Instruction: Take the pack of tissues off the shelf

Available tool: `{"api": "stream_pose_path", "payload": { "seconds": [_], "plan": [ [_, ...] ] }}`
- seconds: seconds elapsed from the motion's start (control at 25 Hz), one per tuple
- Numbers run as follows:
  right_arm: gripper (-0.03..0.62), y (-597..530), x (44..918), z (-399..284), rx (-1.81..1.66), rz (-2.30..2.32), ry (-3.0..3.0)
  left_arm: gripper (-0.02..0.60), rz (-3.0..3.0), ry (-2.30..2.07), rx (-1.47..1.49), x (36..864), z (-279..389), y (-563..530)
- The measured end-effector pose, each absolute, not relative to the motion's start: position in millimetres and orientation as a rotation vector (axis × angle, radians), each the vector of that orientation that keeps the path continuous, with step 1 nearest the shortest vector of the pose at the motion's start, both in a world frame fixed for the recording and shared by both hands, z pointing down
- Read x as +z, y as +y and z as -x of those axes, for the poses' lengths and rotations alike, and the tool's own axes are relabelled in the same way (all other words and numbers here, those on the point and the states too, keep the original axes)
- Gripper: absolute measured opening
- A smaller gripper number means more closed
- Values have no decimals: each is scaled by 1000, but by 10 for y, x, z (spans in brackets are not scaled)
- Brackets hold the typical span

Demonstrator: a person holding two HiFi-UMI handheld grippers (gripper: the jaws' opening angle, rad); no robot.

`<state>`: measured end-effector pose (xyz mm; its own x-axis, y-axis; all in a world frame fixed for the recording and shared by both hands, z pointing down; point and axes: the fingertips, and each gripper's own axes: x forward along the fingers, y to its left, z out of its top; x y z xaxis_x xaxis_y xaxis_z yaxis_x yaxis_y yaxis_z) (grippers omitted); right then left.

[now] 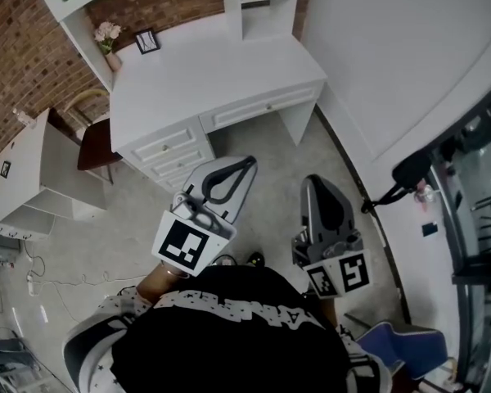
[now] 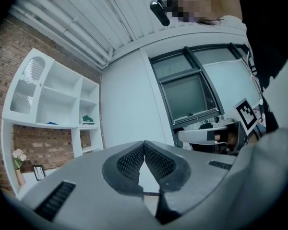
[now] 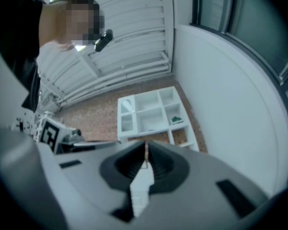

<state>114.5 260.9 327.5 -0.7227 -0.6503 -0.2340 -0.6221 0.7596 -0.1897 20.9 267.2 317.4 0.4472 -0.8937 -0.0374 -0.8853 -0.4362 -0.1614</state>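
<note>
Both grippers are close before the person: the left gripper [image 1: 247, 164] and the right gripper [image 1: 312, 180] have their jaws together, nothing between. A green pack of tissues [image 2: 88, 120] lies on the white shelf [image 2: 53, 124], well apart from them.

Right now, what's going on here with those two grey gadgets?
A person holds a gripper in each hand. The left gripper and right gripper are both shut and empty, held out before a white desk by a brick wall. A small green item, perhaps the tissue pack, sits in a compartment of the shelf unit above it. Neither gripper has reached it yet.
</note>
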Motion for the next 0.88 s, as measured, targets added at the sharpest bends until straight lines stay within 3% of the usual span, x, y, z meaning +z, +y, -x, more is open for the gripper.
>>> {"api": "stream_pose_path", "payload": {
  "seconds": [0.88],
  "plan": [
    [34,2347,3372,-1390,-117,1169,2632,35,2657,1392,-1,3233,-469,2205]
  ]
}}
